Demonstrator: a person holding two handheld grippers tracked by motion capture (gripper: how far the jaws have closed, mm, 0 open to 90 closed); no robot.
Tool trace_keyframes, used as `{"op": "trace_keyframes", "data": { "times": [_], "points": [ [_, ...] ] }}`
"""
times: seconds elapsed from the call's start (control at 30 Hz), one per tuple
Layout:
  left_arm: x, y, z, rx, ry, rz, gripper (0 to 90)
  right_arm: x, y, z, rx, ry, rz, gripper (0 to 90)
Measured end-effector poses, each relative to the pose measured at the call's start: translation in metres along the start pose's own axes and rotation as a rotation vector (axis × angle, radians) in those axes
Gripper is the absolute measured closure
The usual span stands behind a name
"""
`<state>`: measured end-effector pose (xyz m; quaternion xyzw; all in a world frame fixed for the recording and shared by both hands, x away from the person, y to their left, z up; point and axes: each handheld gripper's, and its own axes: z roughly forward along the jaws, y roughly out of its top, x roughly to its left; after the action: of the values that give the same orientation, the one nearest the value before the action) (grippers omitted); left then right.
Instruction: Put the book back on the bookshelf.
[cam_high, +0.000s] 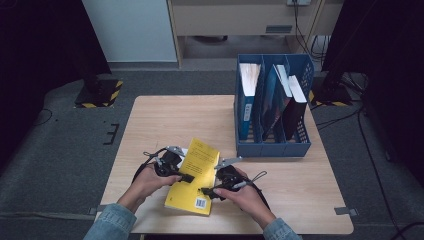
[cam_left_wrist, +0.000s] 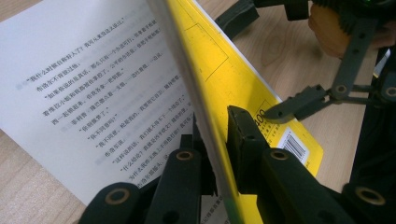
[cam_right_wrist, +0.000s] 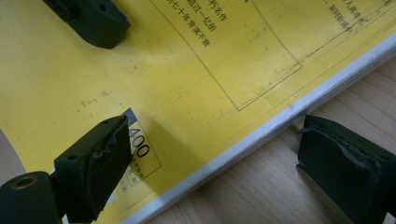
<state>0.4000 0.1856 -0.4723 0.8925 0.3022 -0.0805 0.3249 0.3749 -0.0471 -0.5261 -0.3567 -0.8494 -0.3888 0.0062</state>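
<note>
Where the pale wooden table (cam_high: 150, 120) stands on grey carpet, with dark curtains at both sides of the room and a light wall panel behind, a blue file rack (cam_high: 272, 145) sits at the table's far right with books upright in its compartments. The yellow book (cam_high: 196, 175) lies on the table in front of the rack and a little to its left, near the person's edge, its barcode corner towards the person.

The left gripper (cam_high: 186, 177) comes in at the book's left side. Its jaws are clamped tight on the yellow cover and the pages beneath it (the left gripper view shows the cover raised off a white printed page (cam_left_wrist: 93, 93), one jaw on each face). The right gripper (cam_high: 206, 191) sits at the book's right edge, near the barcode. Its jaws stand wide: one rests over the yellow cover by the printed price box, the other is over bare wood just beside the book's edge, gripping nothing.
</note>
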Motion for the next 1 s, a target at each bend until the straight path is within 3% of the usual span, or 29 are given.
{"op": "trace_keyframes", "data": {
  "times": [0.3,0.4,0.43,0.53,0.7,0.87,0.93,1.0],
  "points": [
    [-0.006,0.005,-0.009,0.004,-0.016,0.037,83.3,-0.010,0.011,0.002,0.046,0.074,0.005,8.0],
    [-0.007,0.005,-0.011,0.000,-0.019,0.044,83.9,-0.014,0.012,0.002,0.043,0.102,0.034,10.3],
    [-0.008,0.005,-0.013,-0.004,-0.023,0.053,83.9,-0.018,0.013,0.002,0.033,0.139,0.056,13.4],
    [-0.009,0.005,-0.015,-0.006,-0.022,0.060,84.0,-0.023,0.015,0.003,0.030,0.174,0.073,15.8],
    [-0.008,0.004,-0.023,-0.019,-0.020,0.067,84.4,-0.025,0.022,-0.001,0.030,0.192,0.076,22.8],
    [-0.008,0.004,-0.032,-0.037,-0.027,0.072,84.9,-0.024,0.028,-0.006,0.017,0.201,0.048,25.7],
    [-0.009,0.004,-0.034,-0.037,-0.029,0.082,84.8,-0.024,0.030,-0.006,0.017,0.204,0.043,24.5],
    [-0.009,0.004,-0.035,-0.035,-0.035,0.087,85.3,-0.024,0.032,-0.005,0.005,0.196,0.032,17.4]
  ]
}}
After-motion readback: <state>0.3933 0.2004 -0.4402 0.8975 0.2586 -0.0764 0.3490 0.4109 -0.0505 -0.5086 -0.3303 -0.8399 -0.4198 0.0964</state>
